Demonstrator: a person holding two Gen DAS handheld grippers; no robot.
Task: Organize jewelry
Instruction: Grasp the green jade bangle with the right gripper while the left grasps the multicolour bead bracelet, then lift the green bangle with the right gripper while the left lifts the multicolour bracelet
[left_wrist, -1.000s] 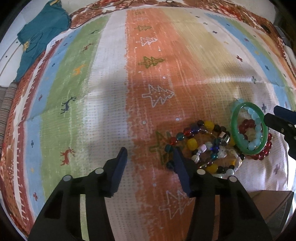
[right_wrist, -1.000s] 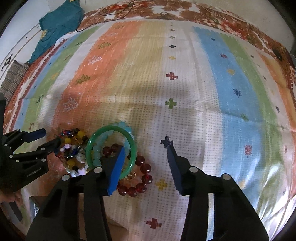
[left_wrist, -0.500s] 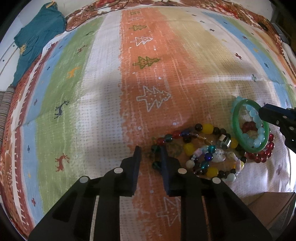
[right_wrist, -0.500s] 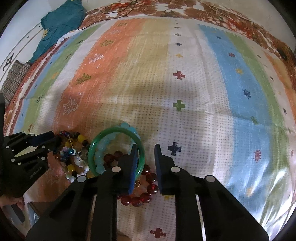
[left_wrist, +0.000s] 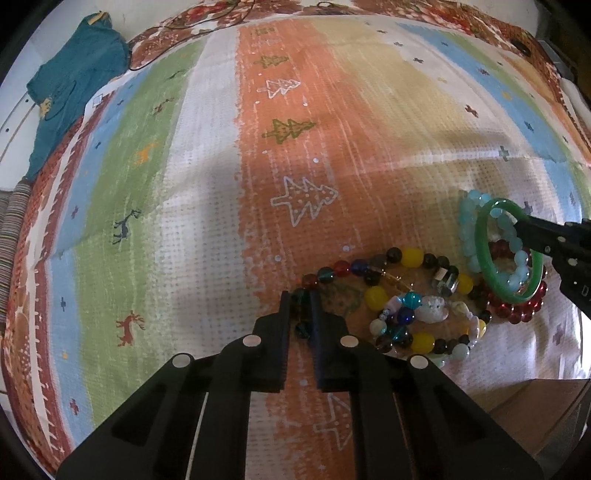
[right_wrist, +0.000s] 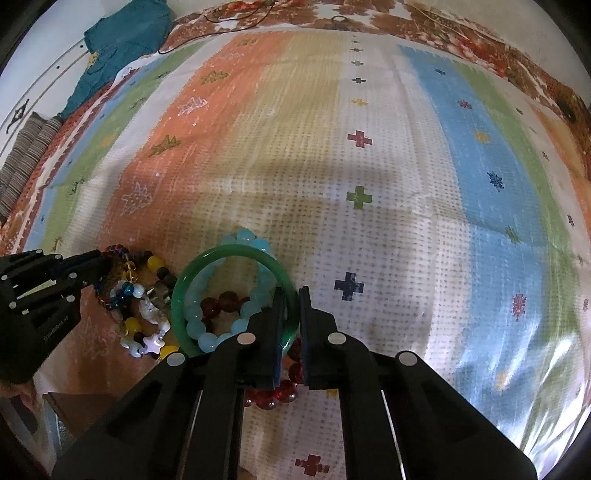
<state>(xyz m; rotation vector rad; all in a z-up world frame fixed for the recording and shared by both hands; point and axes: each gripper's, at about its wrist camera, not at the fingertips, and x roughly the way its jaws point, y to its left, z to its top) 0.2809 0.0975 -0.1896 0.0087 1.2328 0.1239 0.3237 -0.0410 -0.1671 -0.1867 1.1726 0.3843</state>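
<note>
Lying in a heap on the striped rug (left_wrist: 207, 184), the jewelry is being gripped from both sides: the left gripper (left_wrist: 300, 302) is pinching its fingers nearly together on the dark beads at the near end of the multicolored bead strand (left_wrist: 410, 258), while the right gripper (right_wrist: 291, 301) is clamping narrowly on the rim of the green bangle (right_wrist: 207, 266). The bangle is overlapping a pale blue bead bracelet (right_wrist: 247, 238) and a red bead bracelet (right_wrist: 221, 301), whose near part is hiding behind the right fingers.
</note>
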